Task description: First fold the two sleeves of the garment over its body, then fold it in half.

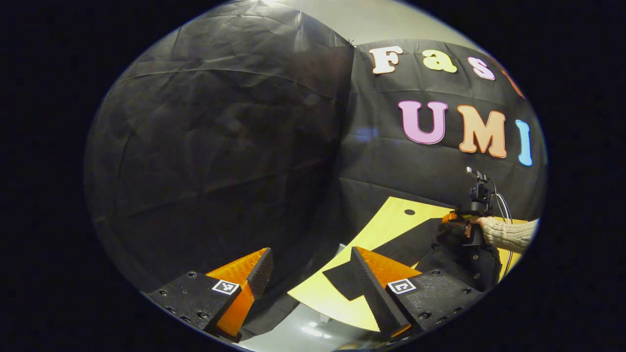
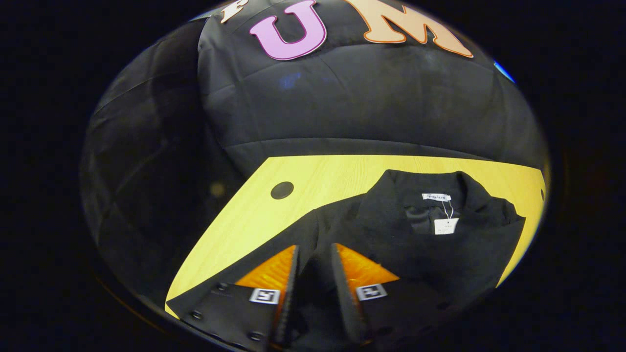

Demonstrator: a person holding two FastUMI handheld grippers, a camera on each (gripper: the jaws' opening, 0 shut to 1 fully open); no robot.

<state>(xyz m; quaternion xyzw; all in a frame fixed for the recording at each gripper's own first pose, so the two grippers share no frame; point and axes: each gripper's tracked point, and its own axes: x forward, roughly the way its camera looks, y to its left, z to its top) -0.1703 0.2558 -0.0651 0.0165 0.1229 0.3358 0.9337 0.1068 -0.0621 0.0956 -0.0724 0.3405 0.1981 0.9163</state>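
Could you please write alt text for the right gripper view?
The right gripper, its orange fingers close together, reaches over a black garment spread on a yellow wooden table. Its collar shows a white tag.

bare table [image 2: 313, 178] beyond garment [image 2: 415, 244], wall behind

A black, soft-fabric garment [image 2: 420, 244] lies spread on a yellow wooden table [image 2: 323, 181], collar side toward the far edge. Inside its open neckline a white sewn label [image 2: 436, 197] shows, with a white paper tag [image 2: 446, 226] hanging just below it on a thin string. One long black sleeve [image 1: 391, 252] stretches flat across the tabletop toward the near corner, its end lying squared-off, while the body bunches in dark folds at the other end
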